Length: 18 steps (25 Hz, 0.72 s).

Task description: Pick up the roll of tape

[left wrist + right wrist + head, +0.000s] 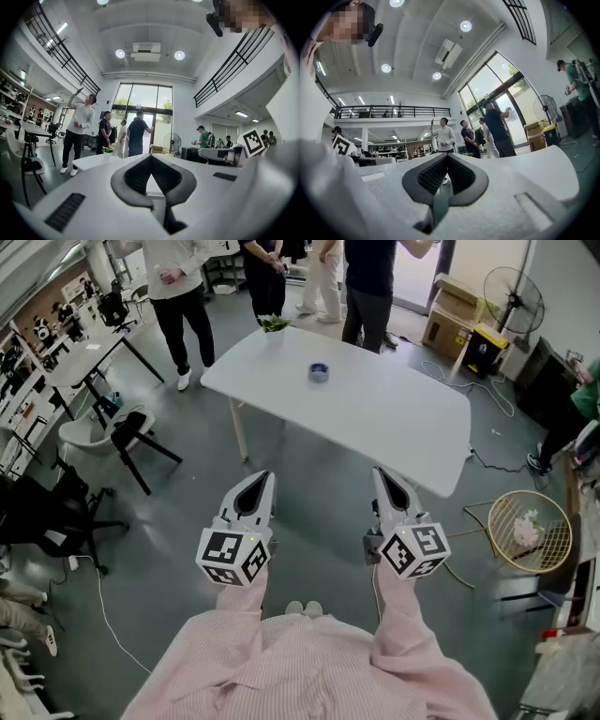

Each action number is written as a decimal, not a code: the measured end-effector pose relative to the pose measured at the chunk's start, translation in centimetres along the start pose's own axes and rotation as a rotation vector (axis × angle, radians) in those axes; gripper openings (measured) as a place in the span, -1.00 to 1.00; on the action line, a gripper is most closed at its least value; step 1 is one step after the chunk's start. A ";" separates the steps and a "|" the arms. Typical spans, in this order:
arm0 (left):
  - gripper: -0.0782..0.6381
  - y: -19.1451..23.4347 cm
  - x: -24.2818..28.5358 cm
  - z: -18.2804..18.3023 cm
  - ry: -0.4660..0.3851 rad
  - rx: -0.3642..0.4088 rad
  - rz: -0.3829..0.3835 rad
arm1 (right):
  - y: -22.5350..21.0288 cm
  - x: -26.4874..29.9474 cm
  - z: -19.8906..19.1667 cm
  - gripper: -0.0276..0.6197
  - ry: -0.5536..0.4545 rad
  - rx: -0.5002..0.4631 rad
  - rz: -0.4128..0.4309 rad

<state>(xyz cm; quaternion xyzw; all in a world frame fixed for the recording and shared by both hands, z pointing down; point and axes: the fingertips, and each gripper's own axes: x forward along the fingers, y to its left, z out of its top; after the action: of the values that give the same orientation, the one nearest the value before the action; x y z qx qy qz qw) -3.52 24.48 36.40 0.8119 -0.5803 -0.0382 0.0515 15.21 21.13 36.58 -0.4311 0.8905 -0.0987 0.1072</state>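
The roll of tape (319,372), small and bluish-grey, lies flat on the far half of a white table (394,427). Both grippers hover over the floor well short of the table's near edge, far from the tape. My left gripper (260,477) and right gripper (382,474) point forward side by side, jaws together and empty. In the left gripper view my left gripper (150,156) shows its dark pads meeting at the tip, with the table's corner (91,162) beyond it. My right gripper (447,154) looks the same in the right gripper view. Neither gripper view shows the tape.
A small green plant (274,324) sits on the table's far left corner. Several people (367,287) stand just beyond the table. Black chairs (141,437) and desks are at left. A fan (514,298), boxes (452,310) and a round wire basket (530,531) are at right, with cables on the floor.
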 end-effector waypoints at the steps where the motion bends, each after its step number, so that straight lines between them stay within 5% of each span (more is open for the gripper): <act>1: -0.78 -0.1 0.0 -0.2 0.002 -0.001 0.002 | -0.3 0.0 -0.1 -0.90 0.002 0.003 -0.005; 18: -0.78 1.7 3.6 -1.4 0.028 -0.024 0.042 | -4.4 3.7 -2.0 -0.70 0.074 0.039 -0.042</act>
<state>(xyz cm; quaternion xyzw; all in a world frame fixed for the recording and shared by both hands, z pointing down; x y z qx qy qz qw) -3.76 20.56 37.99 0.7993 -0.5959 -0.0328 0.0700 15.73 15.67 39.30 -0.4436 0.8825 -0.1340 0.0803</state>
